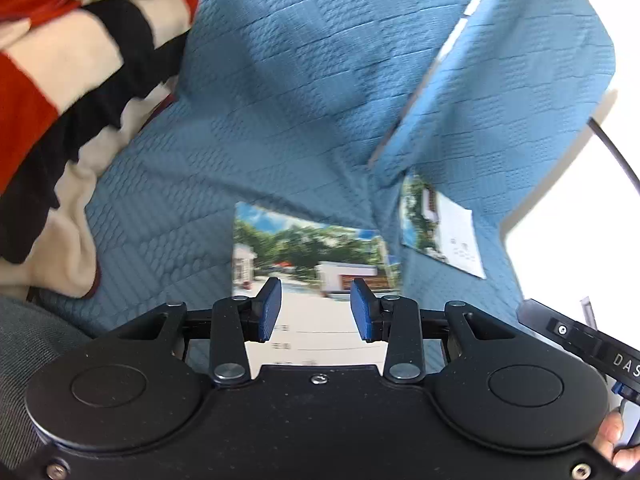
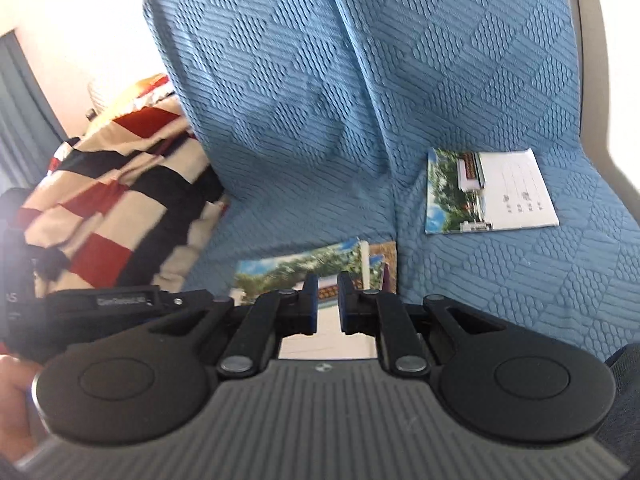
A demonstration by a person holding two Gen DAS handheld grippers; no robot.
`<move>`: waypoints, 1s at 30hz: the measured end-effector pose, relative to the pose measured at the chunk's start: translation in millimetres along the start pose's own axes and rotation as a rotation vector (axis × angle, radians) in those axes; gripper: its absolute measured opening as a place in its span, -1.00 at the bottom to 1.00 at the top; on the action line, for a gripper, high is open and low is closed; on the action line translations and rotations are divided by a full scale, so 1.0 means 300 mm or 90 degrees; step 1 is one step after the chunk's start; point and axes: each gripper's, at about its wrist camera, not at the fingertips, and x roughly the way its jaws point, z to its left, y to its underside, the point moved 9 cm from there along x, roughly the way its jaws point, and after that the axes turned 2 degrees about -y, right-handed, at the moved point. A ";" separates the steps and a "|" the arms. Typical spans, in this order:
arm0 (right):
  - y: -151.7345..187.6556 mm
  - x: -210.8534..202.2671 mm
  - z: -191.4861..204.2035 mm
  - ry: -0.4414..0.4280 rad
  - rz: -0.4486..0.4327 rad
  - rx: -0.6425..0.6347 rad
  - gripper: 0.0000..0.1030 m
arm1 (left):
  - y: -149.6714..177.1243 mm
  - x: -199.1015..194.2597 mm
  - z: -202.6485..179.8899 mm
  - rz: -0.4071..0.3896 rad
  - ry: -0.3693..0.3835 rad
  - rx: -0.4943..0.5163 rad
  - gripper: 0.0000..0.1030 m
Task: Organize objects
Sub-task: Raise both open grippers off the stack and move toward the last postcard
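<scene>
Left wrist view puts your left hand-held gripper (image 1: 316,304), jaws apart, over a booklet (image 1: 304,256) on the blue sofa cover (image 1: 280,100); a striped blanket (image 1: 60,80) crowds the left. Your right hand-held gripper (image 2: 328,300), narrowly parted and empty, hides the stacked booklets' (image 2: 300,268) lower edges; another booklet (image 2: 488,192) lies apart

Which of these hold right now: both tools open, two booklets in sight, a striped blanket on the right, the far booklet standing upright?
1. Both tools are open. True: the left tool and right tool show gaps, gripping nothing.
2. A booklet lies near the tools. True: the near booklet is on the blue cover.
3. The blanket is on the right. False: it lies left.
4. The far booklet stands upright. False: it lies flat on the cover.
</scene>
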 end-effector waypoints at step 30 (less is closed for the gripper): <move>-0.044 -0.295 -0.072 0.049 -0.046 -0.007 -0.73 | 0.017 -0.217 -0.380 -0.054 0.068 0.069 -0.07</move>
